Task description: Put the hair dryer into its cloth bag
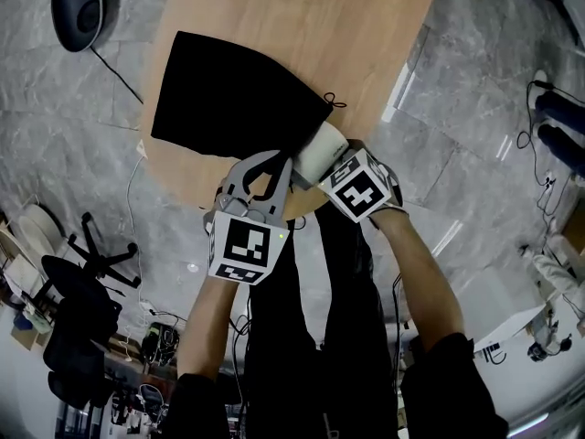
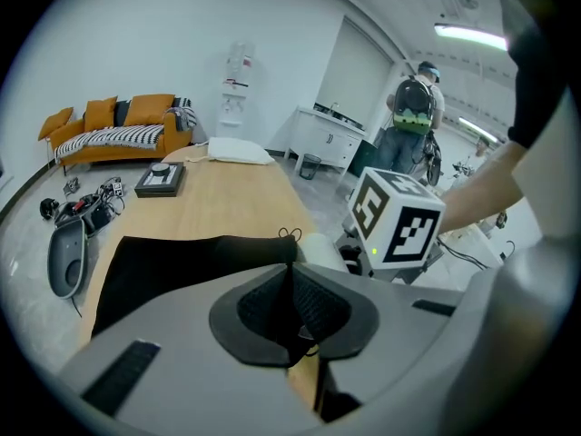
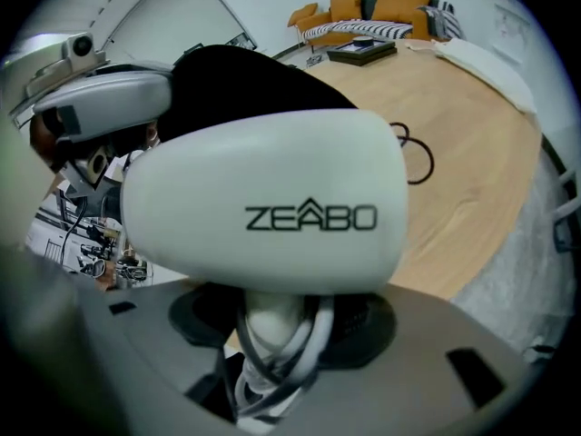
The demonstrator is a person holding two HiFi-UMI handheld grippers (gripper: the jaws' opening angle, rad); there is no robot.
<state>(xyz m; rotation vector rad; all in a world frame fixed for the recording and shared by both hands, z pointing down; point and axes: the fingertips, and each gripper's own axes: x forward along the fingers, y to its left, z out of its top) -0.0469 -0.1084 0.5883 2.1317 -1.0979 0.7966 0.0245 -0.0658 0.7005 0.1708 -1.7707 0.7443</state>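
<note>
Pinched shut, our left gripper [image 2: 292, 284] has its jaws pressed together on a fold of black fabric at the mouth of the cloth bag [image 1: 228, 103]. Our right gripper [image 3: 281, 325] stands partly spread, clamped round the handle of the white hair dryer [image 3: 272, 203], with the cord [image 3: 313, 334] wound round that handle between the pads. The hair dryer's body sits right at the bag's mouth, just beside the left gripper; we cannot tell whether any of it is inside. The bag lies flat on the round wooden table [image 1: 302, 26], its closed end on the side away from us. Its thin drawstring [image 1: 334, 101] loops out onto the wood beside the mouth.
</note>
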